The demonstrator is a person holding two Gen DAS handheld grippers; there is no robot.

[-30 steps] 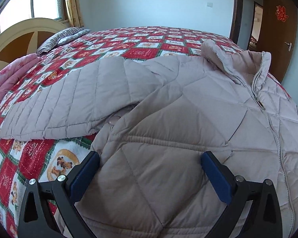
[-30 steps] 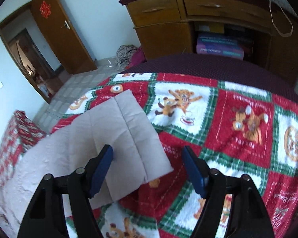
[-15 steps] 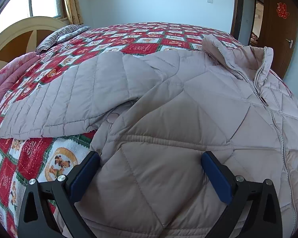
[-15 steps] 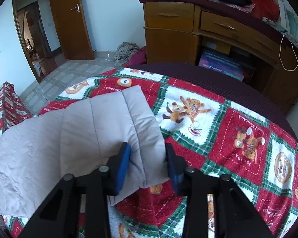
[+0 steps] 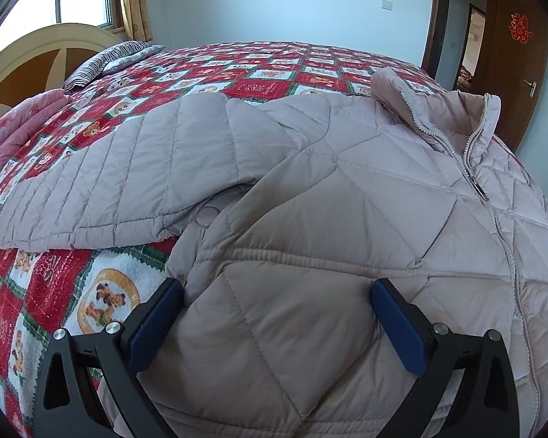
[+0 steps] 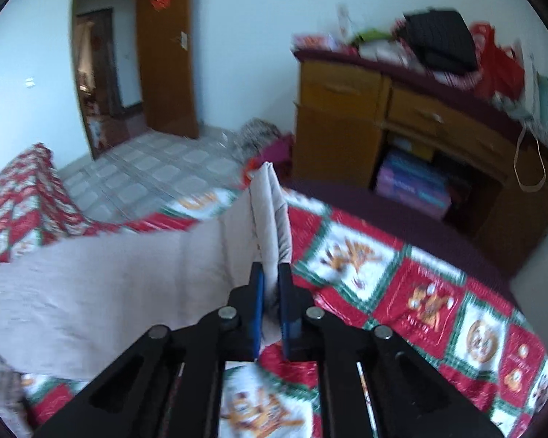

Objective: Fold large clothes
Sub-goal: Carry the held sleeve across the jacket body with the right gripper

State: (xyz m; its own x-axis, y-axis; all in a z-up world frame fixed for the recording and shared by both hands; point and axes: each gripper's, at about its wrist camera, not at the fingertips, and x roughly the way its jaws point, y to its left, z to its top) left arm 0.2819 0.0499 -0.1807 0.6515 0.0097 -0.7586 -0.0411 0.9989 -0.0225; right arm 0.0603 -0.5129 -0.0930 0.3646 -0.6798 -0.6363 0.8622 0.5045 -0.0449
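Currently, the pale pink quilted jacket [image 5: 310,189] is lying front-up on the red, white and green bear-print bedspread [image 5: 102,288], with its zipper [image 5: 493,219] running down the right side of the left wrist view and its collar [image 5: 453,116] standing up at the far end. One sleeve [image 5: 128,179] is extending to the left across the bedspread, toward a folded pink blanket [image 5: 14,135] and a striped pillow [image 5: 109,60] near the headboard [image 5: 29,62].

The left gripper [image 5: 277,315] is hovering with its jaws spread wide over the lower body of the jacket; its blue pads [image 5: 398,332] are sitting on either side of a quilted panel without pinching it.

In the right wrist view, which is blurred, the right gripper [image 6: 270,299] is clamping the cuff end of the other sleeve [image 6: 270,215] between nearly closed jaws. That cuff is standing up above the bedspread, while the rest of the sleeve is trailing down to the left. A wooden dresser [image 6: 365,109] with piled items is standing beyond the bed, and an open brown door [image 6: 164,54] is showing to its left.
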